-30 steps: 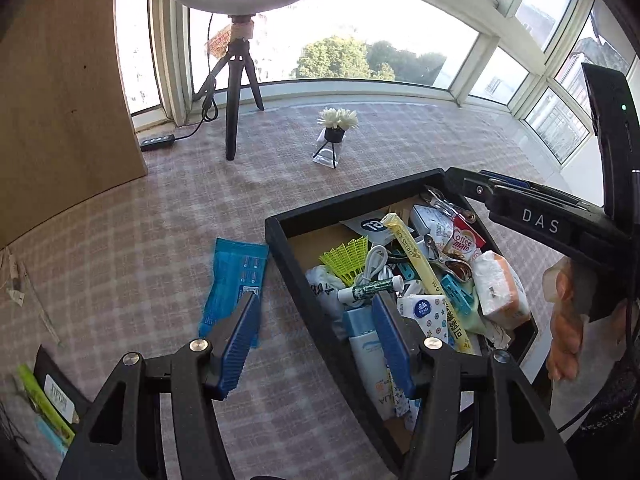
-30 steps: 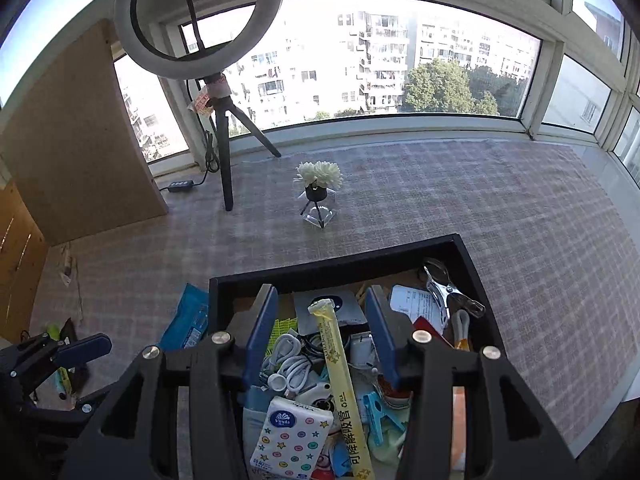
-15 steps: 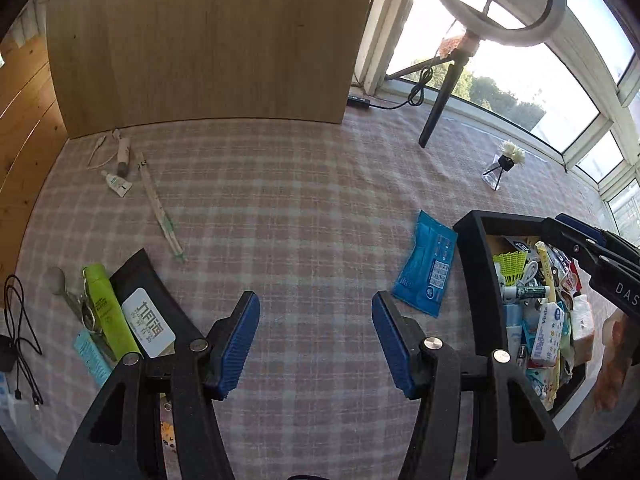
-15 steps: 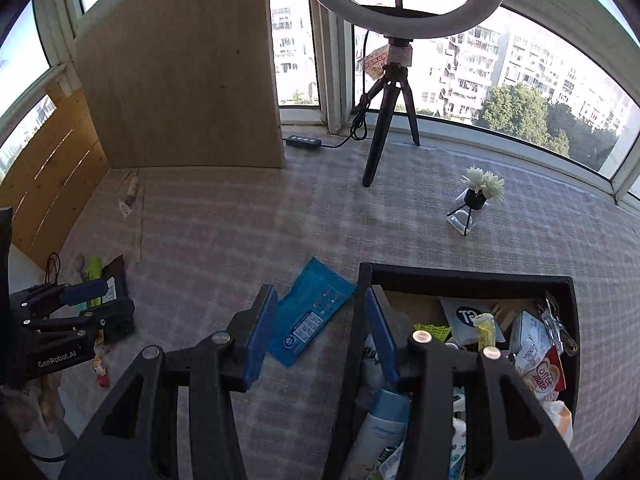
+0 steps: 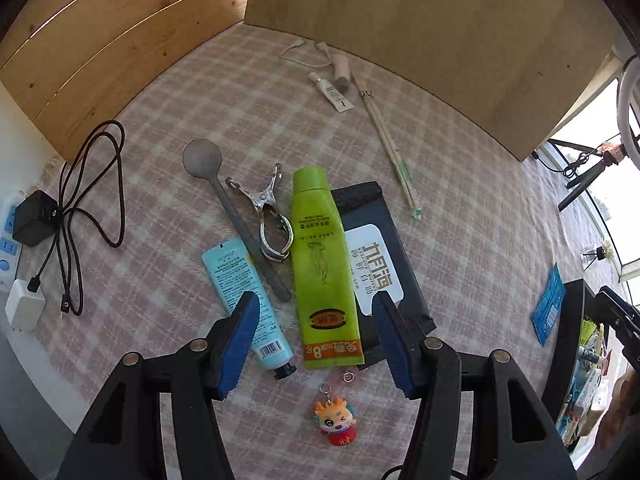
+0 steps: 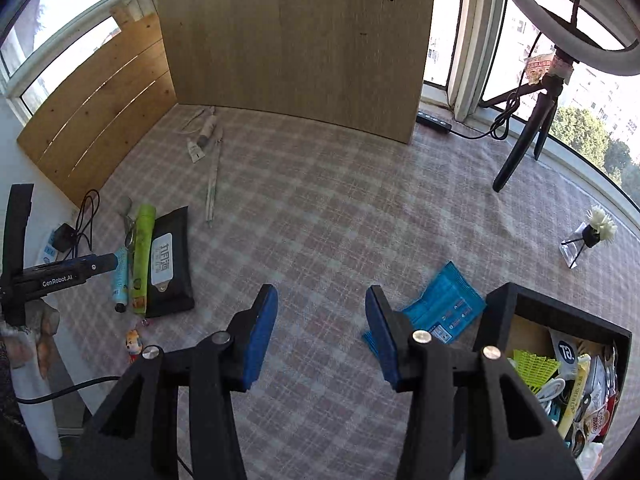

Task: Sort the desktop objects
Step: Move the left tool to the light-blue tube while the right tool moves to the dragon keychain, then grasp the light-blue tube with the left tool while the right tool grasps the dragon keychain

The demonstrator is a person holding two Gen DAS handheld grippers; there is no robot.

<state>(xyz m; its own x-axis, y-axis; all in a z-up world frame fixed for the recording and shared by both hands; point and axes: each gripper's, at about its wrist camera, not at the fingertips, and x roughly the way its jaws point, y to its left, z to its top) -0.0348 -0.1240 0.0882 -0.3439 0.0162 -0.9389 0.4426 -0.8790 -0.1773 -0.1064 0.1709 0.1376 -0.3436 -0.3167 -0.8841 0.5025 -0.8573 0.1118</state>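
It looked like a sunny room in a home, high up in a city. Big windows [image 6: 592,92] showed tall buildings and trees. A checked cloth [image 6: 340,216] covered the table, with a ring light [image 6: 560,20] and little flowers [image 6: 600,224].

Ring light tripod [image 6: 524,136], flower stand [image 6: 588,238] — plywood board [image 6: 292,40] behind.

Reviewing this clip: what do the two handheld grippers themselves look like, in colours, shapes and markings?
Both look alike: the left gripper and the right gripper have matte black angular frames with triangular cut-outs, round silver bolt heads at the joints, and two fingers faced with blue ribbed pads. Seen from the right wrist view, the left gripper's body carries white "GenRobot.AI" lettering. A thin black cable trails below it.
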